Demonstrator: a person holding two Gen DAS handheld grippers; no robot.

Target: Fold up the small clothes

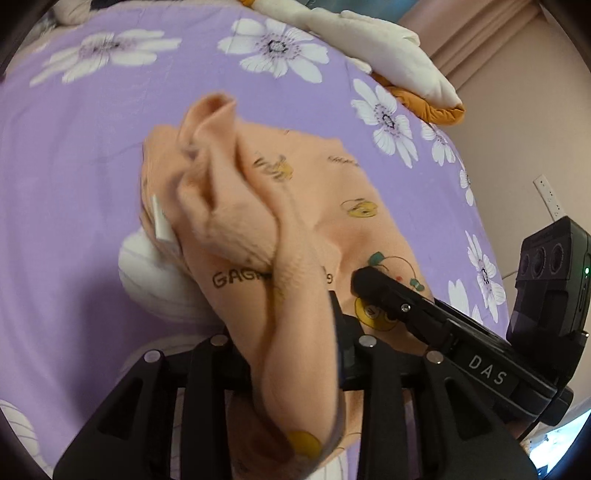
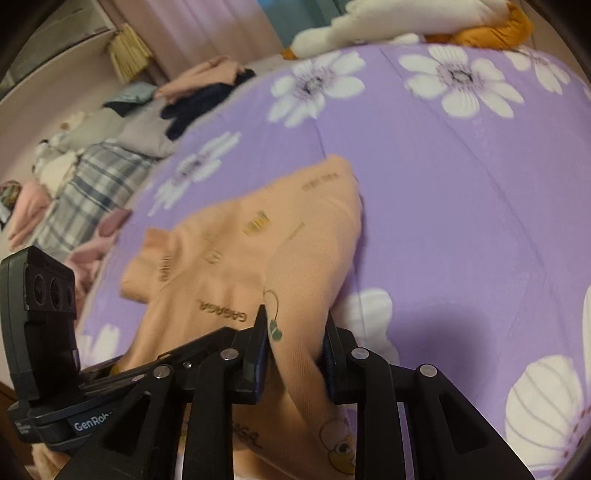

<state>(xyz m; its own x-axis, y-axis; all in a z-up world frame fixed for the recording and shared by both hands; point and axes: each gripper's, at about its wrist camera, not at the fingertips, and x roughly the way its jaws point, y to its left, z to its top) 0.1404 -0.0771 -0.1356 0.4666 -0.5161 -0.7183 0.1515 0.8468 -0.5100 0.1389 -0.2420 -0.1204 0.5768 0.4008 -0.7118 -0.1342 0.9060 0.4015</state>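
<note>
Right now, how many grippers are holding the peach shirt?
2. The left gripper has a bunched fold pinched at the shirt's near edge; the right gripper clamps another fold beside it. Both jaws are closed on cloth, lifting it off the purple bedsheet.

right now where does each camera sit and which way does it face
Left wrist: on the left hand-held gripper, looking along its fingers across the bed at the bunched peach top it pinches; the right hand-held gripper reaches in from the right.
Right wrist: on the right hand-held gripper, looking over the top toward a clothes pile; its fingers clamp a fold, the left one enters at lower left.
Shared: the top, the bed, the plush toy.
</note>
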